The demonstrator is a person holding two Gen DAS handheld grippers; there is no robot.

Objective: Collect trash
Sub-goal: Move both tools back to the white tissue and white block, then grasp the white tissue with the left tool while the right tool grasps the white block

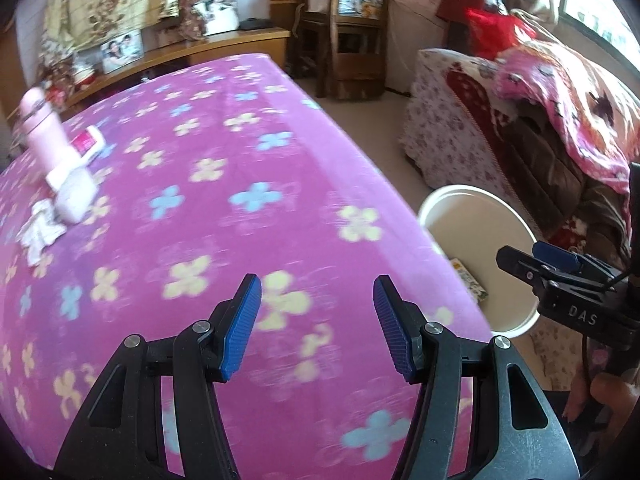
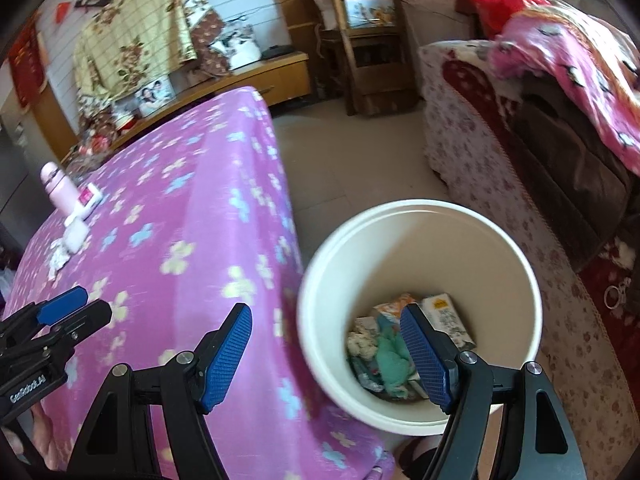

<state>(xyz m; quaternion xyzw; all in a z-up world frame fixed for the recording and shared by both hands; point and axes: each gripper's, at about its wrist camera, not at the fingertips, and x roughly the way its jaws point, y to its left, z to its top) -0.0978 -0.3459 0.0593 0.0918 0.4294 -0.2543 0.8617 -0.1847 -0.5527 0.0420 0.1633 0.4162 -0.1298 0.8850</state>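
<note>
Both tools empty, jaws apart: left tool (image 1: 316,320), right tool (image 2: 326,352) over white round plastic bin (image 2: 520,272) holding wrappers. Between pickups; next likely crumpled white tissue (image 1: 40,232), left edge, on pink flowered table (image 1: 240,160).

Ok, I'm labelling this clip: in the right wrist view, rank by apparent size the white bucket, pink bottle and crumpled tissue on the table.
1. white bucket, largest, though also nearest the camera.
2. pink bottle.
3. crumpled tissue, smallest, but close to the bottle in size, so unsure.

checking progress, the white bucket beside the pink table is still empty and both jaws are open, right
Not quite. The white bucket already holds trash: cartons and crumpled wrappers, seen in the right wrist view. It does stand beside the pink table, and both jaws are open.
</note>
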